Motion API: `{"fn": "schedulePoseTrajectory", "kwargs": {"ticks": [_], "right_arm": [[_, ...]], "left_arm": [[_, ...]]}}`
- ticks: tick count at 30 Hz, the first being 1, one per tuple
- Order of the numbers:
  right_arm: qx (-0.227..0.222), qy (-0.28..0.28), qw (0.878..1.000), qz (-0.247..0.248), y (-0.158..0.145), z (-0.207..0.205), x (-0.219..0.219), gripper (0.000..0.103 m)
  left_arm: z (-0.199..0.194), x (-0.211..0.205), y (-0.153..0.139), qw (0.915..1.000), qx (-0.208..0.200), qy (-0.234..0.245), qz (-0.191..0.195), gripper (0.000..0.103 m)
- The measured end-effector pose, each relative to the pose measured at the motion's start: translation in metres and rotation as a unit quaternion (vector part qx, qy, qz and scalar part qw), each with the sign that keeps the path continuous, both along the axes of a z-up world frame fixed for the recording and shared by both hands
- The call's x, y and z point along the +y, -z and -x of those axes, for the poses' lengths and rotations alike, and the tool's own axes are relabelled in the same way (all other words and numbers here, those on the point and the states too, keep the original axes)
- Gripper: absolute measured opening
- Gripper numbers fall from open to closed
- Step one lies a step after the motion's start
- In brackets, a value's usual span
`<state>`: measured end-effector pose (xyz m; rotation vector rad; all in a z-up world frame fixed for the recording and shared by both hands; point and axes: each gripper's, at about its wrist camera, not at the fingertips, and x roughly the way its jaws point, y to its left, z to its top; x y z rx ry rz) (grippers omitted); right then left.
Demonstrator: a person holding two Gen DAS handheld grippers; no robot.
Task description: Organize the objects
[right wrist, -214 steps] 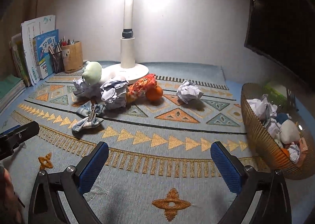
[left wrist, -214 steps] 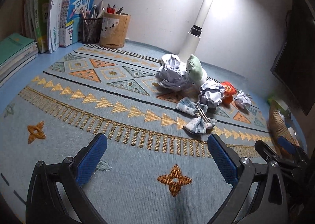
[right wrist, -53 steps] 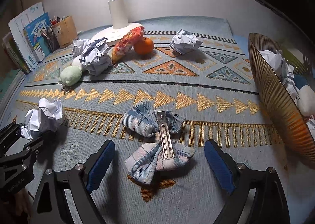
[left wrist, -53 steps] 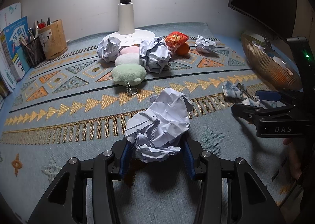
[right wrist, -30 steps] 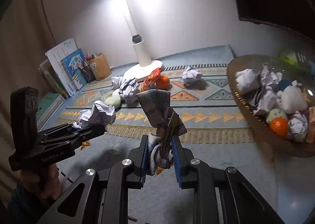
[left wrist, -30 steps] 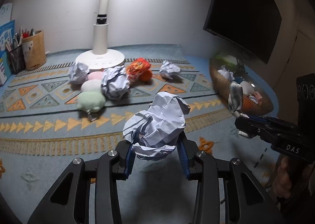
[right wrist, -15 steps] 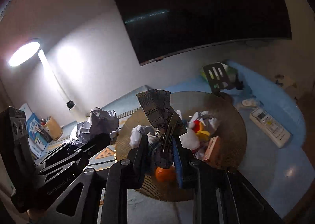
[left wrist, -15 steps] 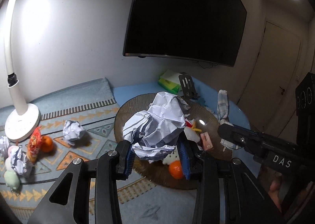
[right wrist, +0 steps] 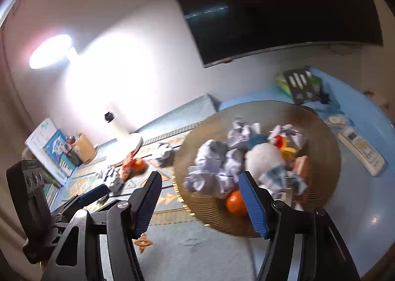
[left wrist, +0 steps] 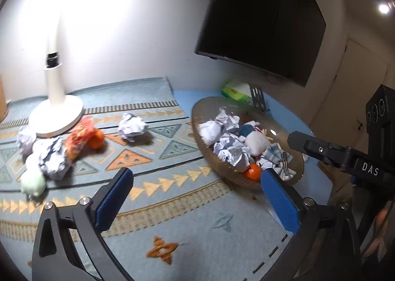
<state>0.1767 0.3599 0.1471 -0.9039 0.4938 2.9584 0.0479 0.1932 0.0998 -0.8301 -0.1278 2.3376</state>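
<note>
Crumpled paper [left wrist: 229, 151] and the plaid bow [left wrist: 279, 157] lie in the woven basket [left wrist: 197, 118], just ahead of both sets of jaws. Left gripper [left wrist: 197, 197] stands wide apart, holding nothing; right gripper [right wrist: 200, 197] likewise gapes empty, tilted over the basket's near rim. Motion blur smears the basket contents in the right wrist view. Beyond the left jaw, more paper balls [left wrist: 132, 126] sit on the patterned mat [left wrist: 172, 206].

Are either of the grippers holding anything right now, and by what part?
Nothing is held. The left gripper and the right gripper both stand open and empty near the basket.
</note>
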Motion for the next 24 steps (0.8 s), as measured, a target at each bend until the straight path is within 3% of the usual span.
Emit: {"fn": "schedulePoseTrajectory", "kwargs": {"ticks": [4, 10, 13, 15, 20, 24], "right_arm": [[-0.015, -0.078, 0.996, -0.041, 0.020, 0.023, -0.072, 0.066], [-0.066, -0.128, 0.986, -0.087, 0.084, 0.070, -0.146, 0.066], [-0.096, -0.118, 0.980, -0.128, 0.106, 0.086, -0.164, 0.066], [-0.090, -0.109, 0.976, -0.166, 0.107, 0.085, -0.172, 0.066], [-0.091, -0.098, 0.973, -0.190, 0.109, 0.082, -0.177, 0.083], [-0.097, -0.094, 0.972, -0.194, 0.111, 0.083, -0.178, 0.085]], "left_arm": [[-0.001, -0.070, 0.015, 0.9958, 0.005, -0.089, 0.017, 0.102], [0.011, -0.155, 0.057, 0.9766, -0.028, -0.209, 0.045, 0.102], [0.009, -0.178, 0.066, 0.9715, -0.044, -0.233, 0.012, 0.102], [0.005, -0.185, 0.065, 0.9702, -0.031, -0.240, -0.015, 0.102], [0.006, -0.181, 0.066, 0.9702, -0.040, -0.239, -0.002, 0.102], [0.006, -0.185, 0.067, 0.9693, -0.045, -0.241, -0.013, 0.102]]}}
